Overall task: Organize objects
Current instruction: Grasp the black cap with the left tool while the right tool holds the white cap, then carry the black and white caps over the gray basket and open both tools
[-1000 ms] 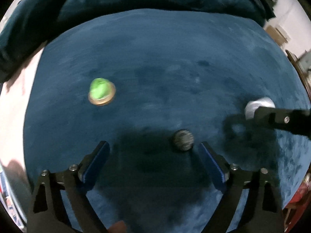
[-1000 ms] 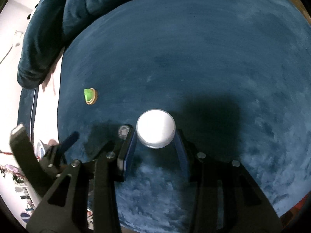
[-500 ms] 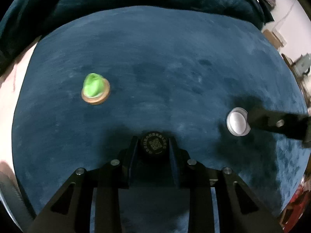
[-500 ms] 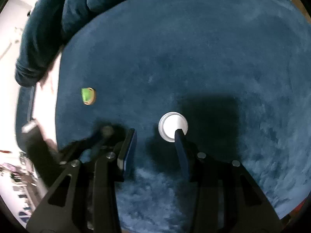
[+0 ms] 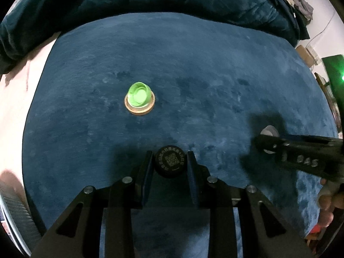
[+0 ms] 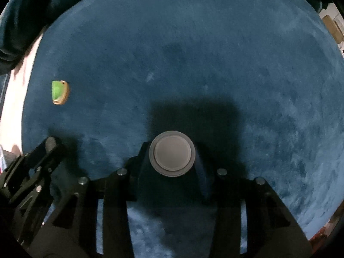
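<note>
Gripping a black round cap point(image 5: 170, 163), the left gripper point(image 5: 169, 173) has just closed on it; the right gripper point(image 6: 172, 161) is clamped on a smooth white disc point(image 6: 172, 153). Both sit low over the plush blue blanket point(image 5: 193, 75). Slippage is likely: rounded, hard rims against narrow pads. A green domed piece point(image 5: 139, 97) stands well apart.
</note>
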The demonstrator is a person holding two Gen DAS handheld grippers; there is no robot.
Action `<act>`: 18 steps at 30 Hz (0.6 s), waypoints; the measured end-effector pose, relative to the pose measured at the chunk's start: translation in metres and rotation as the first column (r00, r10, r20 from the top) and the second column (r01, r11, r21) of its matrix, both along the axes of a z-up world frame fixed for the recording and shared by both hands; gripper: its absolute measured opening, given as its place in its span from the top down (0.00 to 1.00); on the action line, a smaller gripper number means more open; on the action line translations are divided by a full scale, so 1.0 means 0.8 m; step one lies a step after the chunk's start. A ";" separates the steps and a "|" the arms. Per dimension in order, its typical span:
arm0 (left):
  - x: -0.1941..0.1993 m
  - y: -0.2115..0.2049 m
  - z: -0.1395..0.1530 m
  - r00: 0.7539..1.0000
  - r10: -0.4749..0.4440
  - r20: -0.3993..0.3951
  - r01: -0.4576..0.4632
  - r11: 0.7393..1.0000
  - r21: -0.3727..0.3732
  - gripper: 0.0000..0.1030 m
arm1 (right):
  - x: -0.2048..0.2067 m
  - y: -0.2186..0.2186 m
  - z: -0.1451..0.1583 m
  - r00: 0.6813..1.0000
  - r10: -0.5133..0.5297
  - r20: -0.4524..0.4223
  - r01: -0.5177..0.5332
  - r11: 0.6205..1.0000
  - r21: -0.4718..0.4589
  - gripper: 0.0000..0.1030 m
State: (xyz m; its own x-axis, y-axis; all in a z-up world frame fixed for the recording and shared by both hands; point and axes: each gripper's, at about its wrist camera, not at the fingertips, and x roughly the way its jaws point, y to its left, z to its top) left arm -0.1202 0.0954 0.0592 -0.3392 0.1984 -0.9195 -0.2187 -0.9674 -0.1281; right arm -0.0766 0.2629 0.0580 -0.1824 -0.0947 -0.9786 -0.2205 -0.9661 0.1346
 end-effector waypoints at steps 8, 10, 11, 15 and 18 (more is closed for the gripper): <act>0.023 -0.046 0.047 0.996 0.077 -0.053 -0.076 0.997 0.015 0.70 | 0.008 -0.034 0.050 0.995 0.039 -0.090 -0.047 0.996 -0.082 0.60; 0.029 -0.064 0.063 0.991 0.108 -0.074 -0.107 0.994 0.025 0.70 | 0.009 -0.044 0.063 0.991 0.058 -0.118 -0.070 0.993 -0.099 0.60; 0.033 -0.073 0.073 0.988 0.126 -0.088 -0.124 0.992 0.031 0.70 | 0.009 -0.054 0.072 0.988 0.071 -0.139 -0.087 0.990 -0.113 0.60; 0.054 -0.130 0.117 0.961 0.234 -0.146 -0.226 0.972 0.069 0.70 | 0.011 -0.109 0.105 0.967 0.127 -0.220 -0.165 0.972 -0.165 0.60; 0.078 -0.189 0.146 0.927 0.327 -0.182 -0.323 0.945 0.056 0.70 | 0.013 -0.156 0.124 0.946 0.182 -0.270 -0.240 0.950 -0.201 0.60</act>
State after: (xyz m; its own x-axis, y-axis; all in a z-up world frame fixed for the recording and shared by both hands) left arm -0.0582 -0.0562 0.1764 -0.5532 0.0701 -0.8301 0.0849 -0.9865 -0.1399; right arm -0.0663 0.1383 0.1573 -0.3647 -0.3729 -0.8532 0.0533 -0.9232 0.3807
